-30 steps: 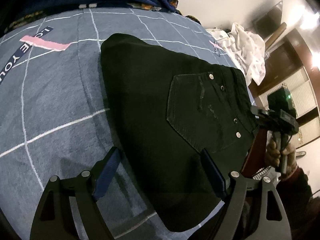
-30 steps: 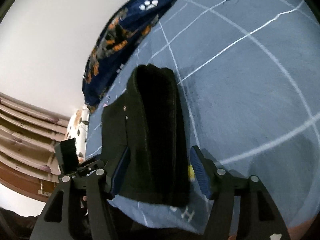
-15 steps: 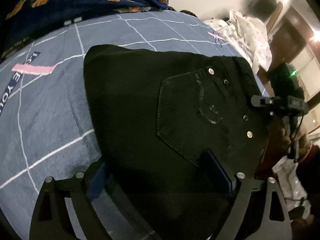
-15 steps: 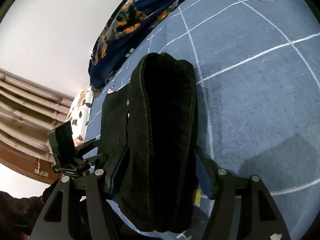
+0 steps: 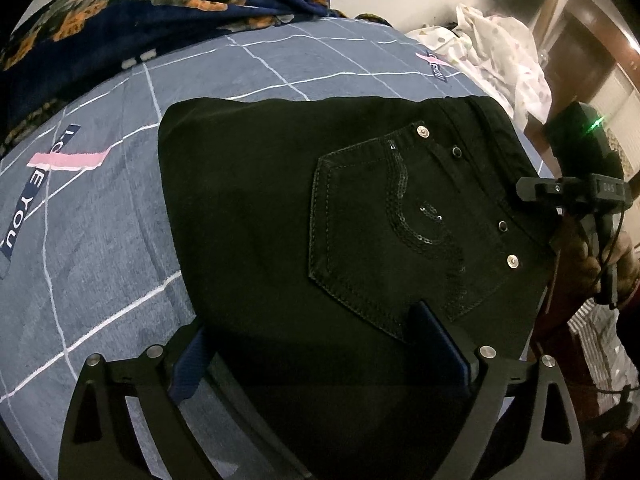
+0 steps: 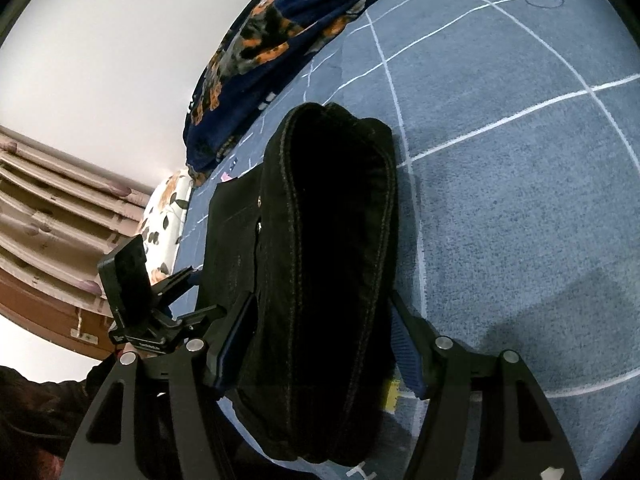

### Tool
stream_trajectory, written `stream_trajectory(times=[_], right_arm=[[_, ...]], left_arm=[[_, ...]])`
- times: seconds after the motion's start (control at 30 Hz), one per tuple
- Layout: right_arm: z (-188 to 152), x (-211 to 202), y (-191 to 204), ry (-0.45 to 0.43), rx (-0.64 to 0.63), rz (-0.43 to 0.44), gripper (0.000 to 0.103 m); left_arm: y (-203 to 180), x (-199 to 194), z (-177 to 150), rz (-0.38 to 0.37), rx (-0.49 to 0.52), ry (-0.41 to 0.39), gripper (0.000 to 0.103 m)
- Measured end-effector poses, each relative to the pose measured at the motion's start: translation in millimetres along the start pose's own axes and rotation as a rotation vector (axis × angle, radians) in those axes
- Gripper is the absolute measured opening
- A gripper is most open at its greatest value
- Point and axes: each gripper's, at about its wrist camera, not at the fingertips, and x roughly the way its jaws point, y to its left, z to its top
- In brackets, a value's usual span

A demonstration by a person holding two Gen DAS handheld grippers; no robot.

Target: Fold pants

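Observation:
The black pants (image 5: 280,220) lie folded on the grey-blue checked bedspread (image 5: 92,240), back pocket with sequins and rivets facing up. My left gripper (image 5: 316,352) is open, its blue-padded fingers straddling the near edge of the pants. In the right wrist view the folded pants (image 6: 332,280) appear end-on as a thick stack. My right gripper (image 6: 320,344) is open with a finger on each side of that stack at the waistband end. The right gripper (image 5: 576,192) also shows in the left wrist view, and the left gripper (image 6: 160,304) shows in the right wrist view.
A dark blue floral blanket (image 5: 140,12) is bunched along the far side of the bed. White clothing (image 5: 492,48) is heaped at the far right corner. A flowered pillow (image 6: 164,216) and brown wooden furniture (image 6: 48,304) lie past the bed's edge.
Both grippers have moved in over the folded pants, which now fill more of each view; the fingers now straddle the fabric. The jaws stayed open.

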Motion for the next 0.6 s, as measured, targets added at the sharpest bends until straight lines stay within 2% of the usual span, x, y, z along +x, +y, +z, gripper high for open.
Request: stream_trajectory(times=[0.4,0.6], right_arm=[[5.7,3.6,1.8,0.021,0.008,-0.006,0.063],[4.6,3.9,1.5,0.015,0.010,0.010,0.069]], left_arm=[[-2.1,1.7,1.5,0.018,0.014,0.000,0.096],[-1.2,2.7,1.9,-0.002,0.009,-0.002,0.098]])
